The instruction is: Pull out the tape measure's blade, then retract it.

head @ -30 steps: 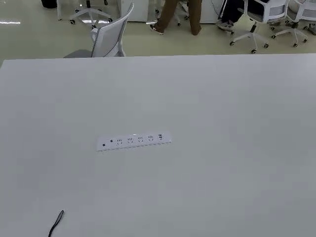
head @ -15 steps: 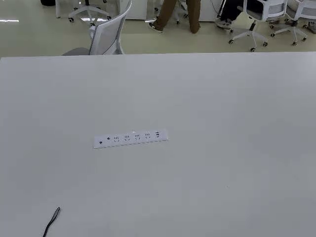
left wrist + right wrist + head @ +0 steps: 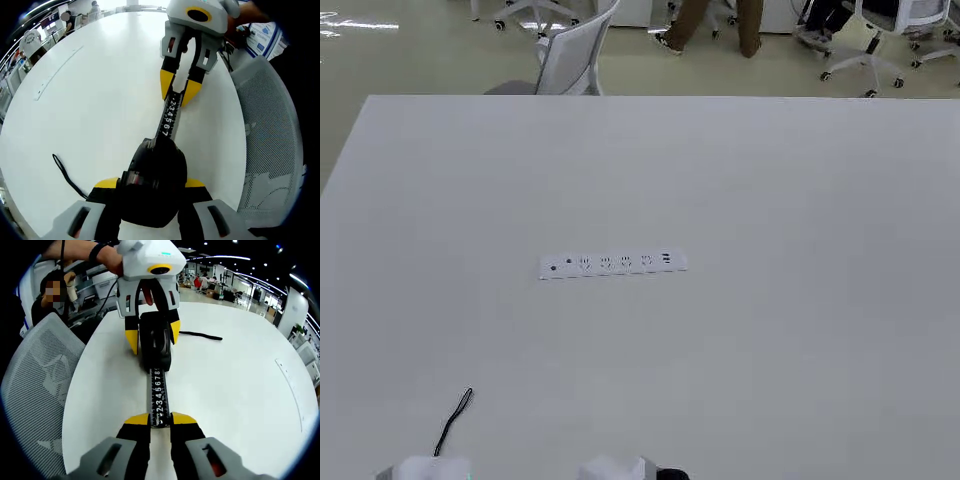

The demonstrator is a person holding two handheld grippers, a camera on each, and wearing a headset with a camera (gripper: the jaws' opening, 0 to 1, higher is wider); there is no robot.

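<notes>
Nearest the table's edge, the left gripper point(image 3: 150, 183) has its yellow-tipped jaws closed around the tape measure point(image 3: 154, 172), a chunky black case with a rounded back. The case is low over the white table point(image 3: 100, 100), and I cannot tell if it touches. Its blade point(image 3: 170, 117) is out a short way, black with white numerals, and runs straight to the right gripper point(image 3: 160, 419), whose jaws pinch the blade's end. A thin black strap point(image 3: 453, 424) lies on the table near the case. Farther out a white power strip point(image 3: 613, 264) lies mid-table, and past the far edge stands a mesh-backed chair point(image 3: 575, 60).
</notes>
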